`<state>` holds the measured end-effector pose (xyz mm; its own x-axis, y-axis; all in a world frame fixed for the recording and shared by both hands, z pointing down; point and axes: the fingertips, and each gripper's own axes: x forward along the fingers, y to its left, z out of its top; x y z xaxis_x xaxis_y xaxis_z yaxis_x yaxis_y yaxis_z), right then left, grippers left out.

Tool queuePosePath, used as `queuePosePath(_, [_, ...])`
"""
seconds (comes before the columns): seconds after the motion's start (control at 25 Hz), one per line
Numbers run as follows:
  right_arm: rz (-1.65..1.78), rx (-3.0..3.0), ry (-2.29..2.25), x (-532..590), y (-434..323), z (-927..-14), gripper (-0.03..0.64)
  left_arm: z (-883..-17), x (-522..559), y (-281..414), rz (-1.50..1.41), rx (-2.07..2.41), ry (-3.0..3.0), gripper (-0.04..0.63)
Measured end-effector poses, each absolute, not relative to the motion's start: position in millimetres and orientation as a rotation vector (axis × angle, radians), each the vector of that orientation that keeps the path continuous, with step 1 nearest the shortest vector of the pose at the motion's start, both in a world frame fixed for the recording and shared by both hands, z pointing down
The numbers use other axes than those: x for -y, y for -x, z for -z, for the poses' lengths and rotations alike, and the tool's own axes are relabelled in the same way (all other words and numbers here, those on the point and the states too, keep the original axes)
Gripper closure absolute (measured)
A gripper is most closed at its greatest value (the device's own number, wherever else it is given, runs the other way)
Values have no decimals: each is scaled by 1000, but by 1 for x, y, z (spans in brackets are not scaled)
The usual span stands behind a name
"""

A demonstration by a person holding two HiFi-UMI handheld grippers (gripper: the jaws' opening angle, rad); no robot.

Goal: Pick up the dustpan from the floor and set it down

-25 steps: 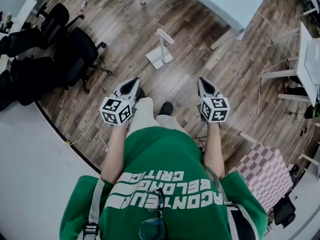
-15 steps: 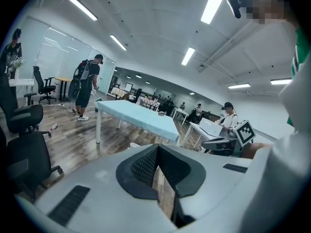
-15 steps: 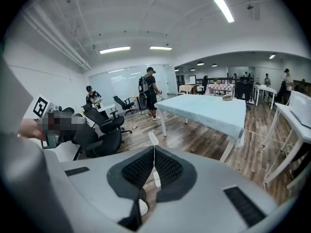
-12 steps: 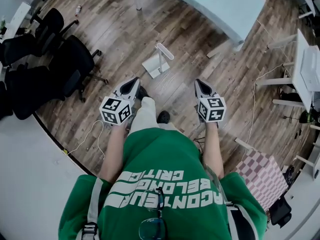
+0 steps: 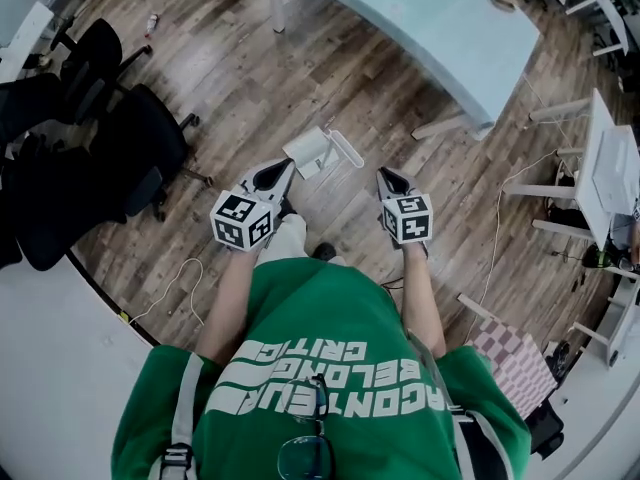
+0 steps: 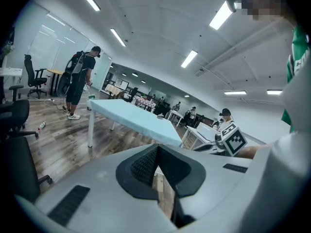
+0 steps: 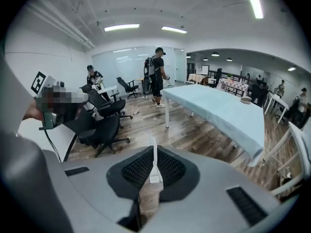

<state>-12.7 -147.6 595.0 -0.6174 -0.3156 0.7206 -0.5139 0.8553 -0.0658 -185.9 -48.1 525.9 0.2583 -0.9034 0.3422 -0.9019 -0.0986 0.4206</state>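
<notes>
glossy wood-plank floor [image 5: 330, 78]; smooth pale plastic dustpan [image 5: 310, 151]; matt table top [image 5: 440, 18]

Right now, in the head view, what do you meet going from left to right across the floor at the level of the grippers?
black office chairs → left gripper → dustpan → right gripper → white desk

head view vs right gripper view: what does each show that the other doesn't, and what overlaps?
Head view only: the person's green shirt and a checkered surface at lower right.
Right gripper view only: a standing person with a backpack beyond the table, and the ceiling lights.
Both: the dustpan standing on the wood floor ahead of the right tool, the light blue table and the black chairs.
</notes>
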Motion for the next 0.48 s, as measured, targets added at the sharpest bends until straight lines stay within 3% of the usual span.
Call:
queuePosePath(0.16, [-279,2174,-500,161,55,-630,600,-532,62,208,12,1597,-1983,603])
queuePosePath(0.28, [-274,2083,-401,168,86,-663,465,-539,69,227,15,1580,-1980,603])
queuePosePath(0.48, [-231,1943,-291,174,119,-710,422,-549,68,257,25,1579,-1954,603])
